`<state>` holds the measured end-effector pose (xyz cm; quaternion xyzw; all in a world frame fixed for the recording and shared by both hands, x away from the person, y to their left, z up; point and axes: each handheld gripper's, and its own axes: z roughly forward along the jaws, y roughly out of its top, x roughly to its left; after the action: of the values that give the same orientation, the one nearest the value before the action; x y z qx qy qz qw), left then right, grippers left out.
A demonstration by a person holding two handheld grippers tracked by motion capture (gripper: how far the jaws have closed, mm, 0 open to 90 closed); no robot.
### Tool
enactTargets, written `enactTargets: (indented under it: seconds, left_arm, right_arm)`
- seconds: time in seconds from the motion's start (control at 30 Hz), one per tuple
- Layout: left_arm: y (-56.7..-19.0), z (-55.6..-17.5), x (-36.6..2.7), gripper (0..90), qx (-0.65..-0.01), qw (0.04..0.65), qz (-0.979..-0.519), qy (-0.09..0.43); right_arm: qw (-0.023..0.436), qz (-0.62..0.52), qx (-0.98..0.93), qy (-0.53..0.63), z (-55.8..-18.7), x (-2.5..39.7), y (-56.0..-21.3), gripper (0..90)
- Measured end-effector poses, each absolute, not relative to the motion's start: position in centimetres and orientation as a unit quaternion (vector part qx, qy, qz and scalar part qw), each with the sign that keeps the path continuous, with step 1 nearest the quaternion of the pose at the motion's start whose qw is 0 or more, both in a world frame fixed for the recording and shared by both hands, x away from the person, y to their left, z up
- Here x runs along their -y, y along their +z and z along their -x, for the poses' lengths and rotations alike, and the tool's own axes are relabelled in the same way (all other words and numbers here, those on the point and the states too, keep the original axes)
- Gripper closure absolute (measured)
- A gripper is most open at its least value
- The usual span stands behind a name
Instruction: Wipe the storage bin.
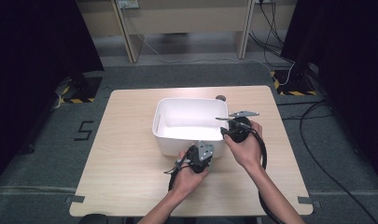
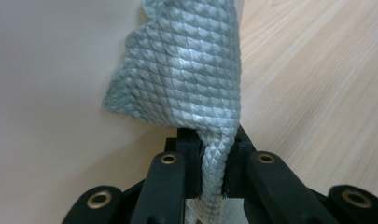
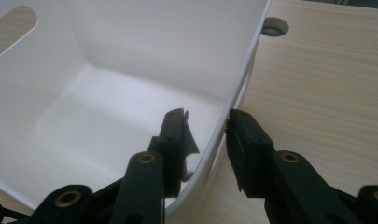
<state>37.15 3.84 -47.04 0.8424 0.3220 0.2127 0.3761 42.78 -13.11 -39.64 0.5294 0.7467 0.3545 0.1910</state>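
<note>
A white plastic bin [image 1: 155, 125] stands in the middle of the wooden table [image 1: 126, 154]. My left gripper [image 1: 201, 148] is at the bin's near outer wall. In the left gripper view, the left gripper [image 2: 210, 158] is shut on a grey woven cloth [image 2: 186, 70], which stands up against the white bin wall [image 2: 46, 93]. My right gripper [image 1: 226, 130] is at the bin's right rim. In the right gripper view, the right gripper [image 3: 207, 135] is open and straddles the bin's wall [image 3: 130, 42], one jaw inside and one outside, with a small gap to the inner jaw.
A round cable hole [image 1: 220, 98] sits in the table just behind the bin, also seen as the cable hole [image 3: 274, 28] in the right gripper view. The bin has a handle slot [image 3: 14, 23] in its far wall. Bare tabletop [image 2: 317, 70] lies beside the bin.
</note>
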Motion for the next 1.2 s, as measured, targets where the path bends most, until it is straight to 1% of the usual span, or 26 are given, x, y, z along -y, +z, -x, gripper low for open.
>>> enactTargets:
  seconds: [0.77, 1.2]
  left_arm:
    - [-43.8, -36.6, -3.7, 80.9, -0.315, 0.409, -0.827, 0.221]
    - [-43.7, -36.6, -3.5, 80.9, -0.314, 0.412, -0.826, 0.221]
  right_arm:
    - [0.189, -0.529, -0.747, 0.356, -42.8, 13.1, -39.6, 67.9]
    - [0.186, -0.529, -0.747, 0.357, -42.8, 13.0, -39.6, 68.1]
